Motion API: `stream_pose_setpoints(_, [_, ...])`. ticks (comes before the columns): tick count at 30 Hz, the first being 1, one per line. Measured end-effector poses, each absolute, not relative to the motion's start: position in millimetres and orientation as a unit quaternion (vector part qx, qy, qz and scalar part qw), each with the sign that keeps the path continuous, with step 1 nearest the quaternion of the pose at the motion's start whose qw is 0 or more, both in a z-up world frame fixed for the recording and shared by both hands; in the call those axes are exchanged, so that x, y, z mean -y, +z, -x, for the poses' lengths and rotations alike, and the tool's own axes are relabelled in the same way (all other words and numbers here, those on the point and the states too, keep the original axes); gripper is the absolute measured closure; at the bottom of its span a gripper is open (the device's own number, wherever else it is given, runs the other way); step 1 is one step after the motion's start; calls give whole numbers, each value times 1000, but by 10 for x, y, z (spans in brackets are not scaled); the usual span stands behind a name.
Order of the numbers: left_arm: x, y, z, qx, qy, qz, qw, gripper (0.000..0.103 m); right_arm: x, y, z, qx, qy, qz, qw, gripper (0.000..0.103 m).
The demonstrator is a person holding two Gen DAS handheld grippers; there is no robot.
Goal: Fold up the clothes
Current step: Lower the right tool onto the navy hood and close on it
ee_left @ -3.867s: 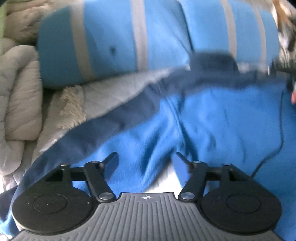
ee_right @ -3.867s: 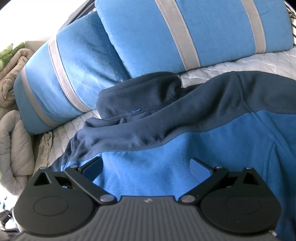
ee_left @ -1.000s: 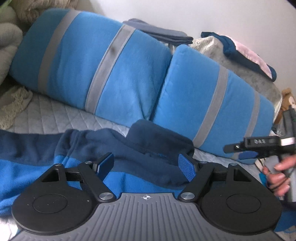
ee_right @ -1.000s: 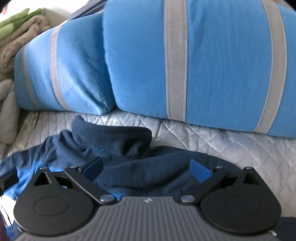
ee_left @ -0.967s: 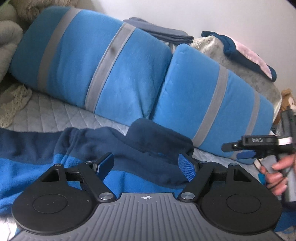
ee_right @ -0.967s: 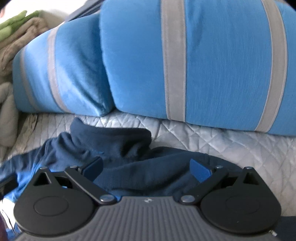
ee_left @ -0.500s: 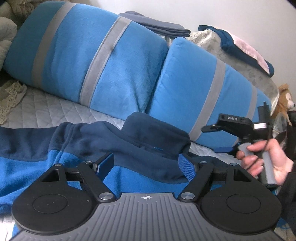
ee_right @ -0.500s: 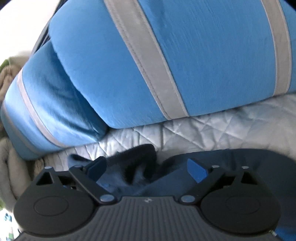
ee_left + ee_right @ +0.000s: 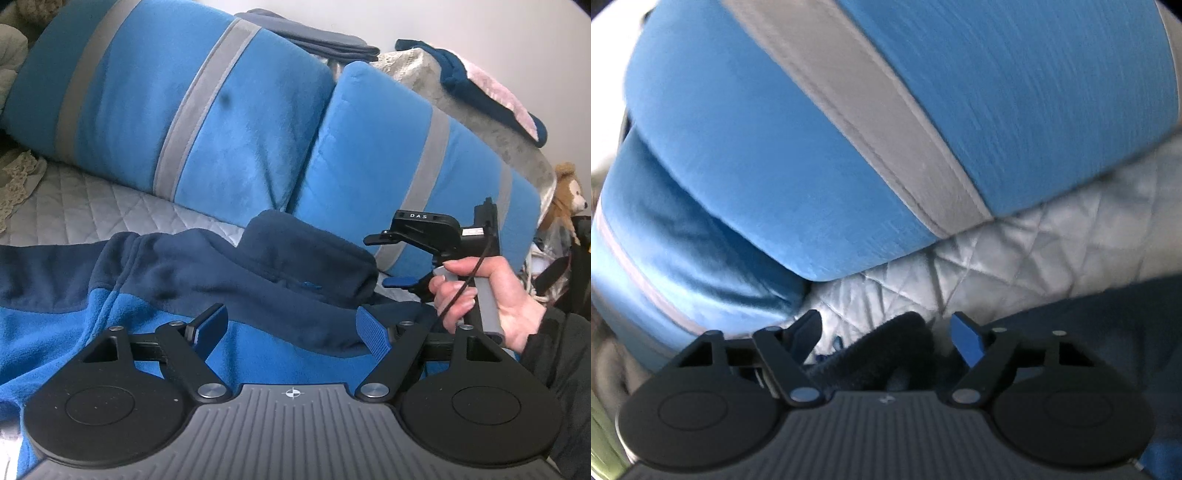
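A fleece jacket (image 9: 110,332), bright blue with navy shoulders, lies spread on the quilted grey bedspread (image 9: 92,206). Its navy collar (image 9: 310,251) stands bunched up near the pillows. My left gripper (image 9: 291,328) hovers open just above the jacket's chest, with nothing gripped. A hand (image 9: 491,295) holds my right gripper (image 9: 388,258) rolled on its side at the collar's right end. In the right wrist view a fold of the navy collar (image 9: 897,339) sits between the closing jaws of the right gripper (image 9: 886,332). Gaps still show beside both pads.
Two blue pillows with grey stripes (image 9: 221,122) (image 9: 406,166) lean along the back of the bed, right behind the collar. Folded clothes (image 9: 325,37) and a draped blanket (image 9: 480,103) lie behind them. A teddy bear (image 9: 567,195) sits at far right, beige bedding (image 9: 14,62) at far left.
The right gripper rolled, dropped toward the collar and narrowed its jaws around a fold of it. Its hand moved left and closer in the left wrist view. The left gripper hardly moved.
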State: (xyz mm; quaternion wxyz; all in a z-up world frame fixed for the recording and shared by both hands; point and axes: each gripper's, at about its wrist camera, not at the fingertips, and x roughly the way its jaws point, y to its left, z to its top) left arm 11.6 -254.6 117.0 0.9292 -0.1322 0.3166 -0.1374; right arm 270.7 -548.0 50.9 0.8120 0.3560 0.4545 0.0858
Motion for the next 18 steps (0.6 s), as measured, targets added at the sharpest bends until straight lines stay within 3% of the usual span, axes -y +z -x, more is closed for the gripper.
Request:
stream_pose_setpoints(11, [2538,1156,-132,-323,-135,133,927,27,5269,476,-2587,-467,97,-300,826,77])
stream_pose_setpoints(18, [2532,1138,-138,-325,-134,133,927,27,5135,726,-2310,-455,112,-222,855,83])
